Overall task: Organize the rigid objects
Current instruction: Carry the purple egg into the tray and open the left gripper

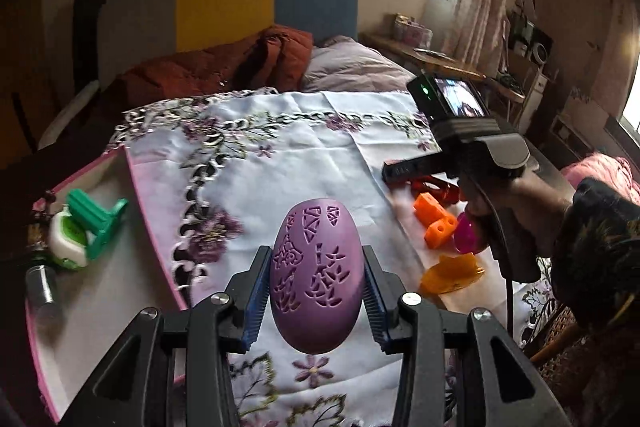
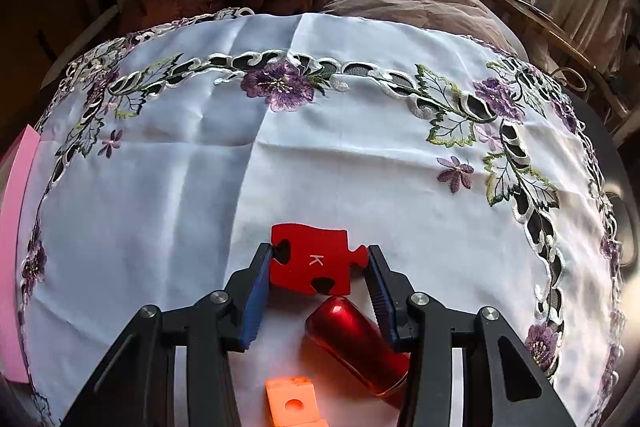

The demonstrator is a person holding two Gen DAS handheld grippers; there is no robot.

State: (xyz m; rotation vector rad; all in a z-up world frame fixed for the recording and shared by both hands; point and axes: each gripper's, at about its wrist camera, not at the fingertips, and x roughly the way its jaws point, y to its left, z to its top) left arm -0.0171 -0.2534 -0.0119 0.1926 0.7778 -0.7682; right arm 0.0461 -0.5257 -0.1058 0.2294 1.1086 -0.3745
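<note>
Closest to my left lens, the left gripper (image 1: 316, 291) is clamped partway closed on a purple egg-shaped shell (image 1: 317, 279), pads on its two long flanks, carried above the embroidered tablecloth (image 1: 304, 131). I judge the shell stiff and light, but its cut-out pattern makes it thin-walled and its curve slippery, so the widest middle is the place to hold it.

My right gripper (image 2: 318, 275) is pinched on a red puzzle piece (image 2: 314, 259) marked K, gripped by its side edges low over the cloth; it looks flat, rigid and easy to hold.

Only the left view shows the pink-edged tray (image 1: 100, 307) with a green-and-white item (image 1: 86, 235), plus the orange blocks (image 1: 436, 219). Only the right view shows a glossy red capsule (image 2: 352, 339) under the jaws.
</note>
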